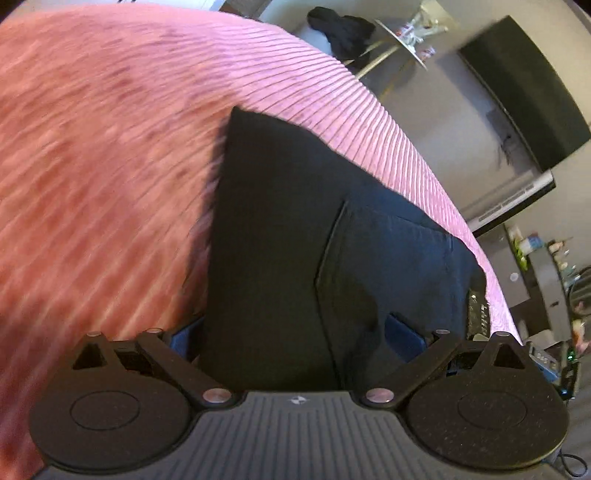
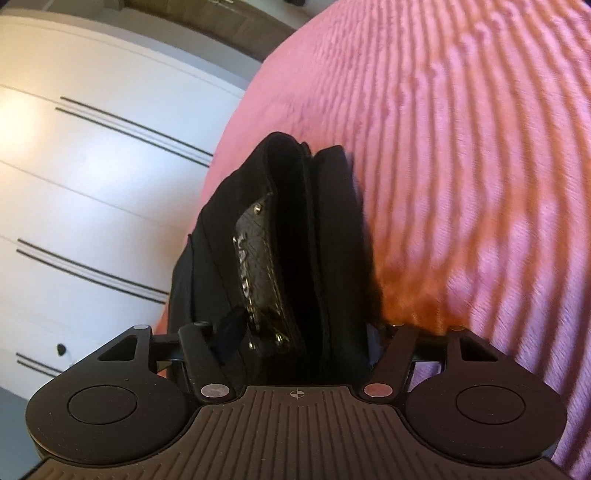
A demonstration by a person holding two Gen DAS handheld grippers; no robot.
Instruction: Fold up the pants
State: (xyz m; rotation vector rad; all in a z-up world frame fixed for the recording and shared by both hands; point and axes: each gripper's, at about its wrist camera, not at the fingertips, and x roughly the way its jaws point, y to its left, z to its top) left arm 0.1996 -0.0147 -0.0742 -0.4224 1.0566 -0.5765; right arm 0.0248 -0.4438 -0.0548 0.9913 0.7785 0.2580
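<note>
The black pants (image 1: 288,236) hang folded over the pink ribbed bedspread (image 1: 110,147), with a back pocket (image 1: 391,266) facing the left wrist view. My left gripper (image 1: 295,332) is shut on the pants' edge; the cloth fills the gap and hides the fingertips. In the right wrist view the pants (image 2: 332,236) show as stacked black layers with a leather waistband patch (image 2: 258,266). My right gripper (image 2: 295,332) is shut on these layers, lifted above the bedspread (image 2: 461,166).
A white drawer unit (image 2: 92,184) with dark lines stands left of the bed. In the left wrist view a dark TV (image 1: 524,88), a small round table (image 1: 402,40) and dark clothes (image 1: 343,29) stand beyond the bed's far edge.
</note>
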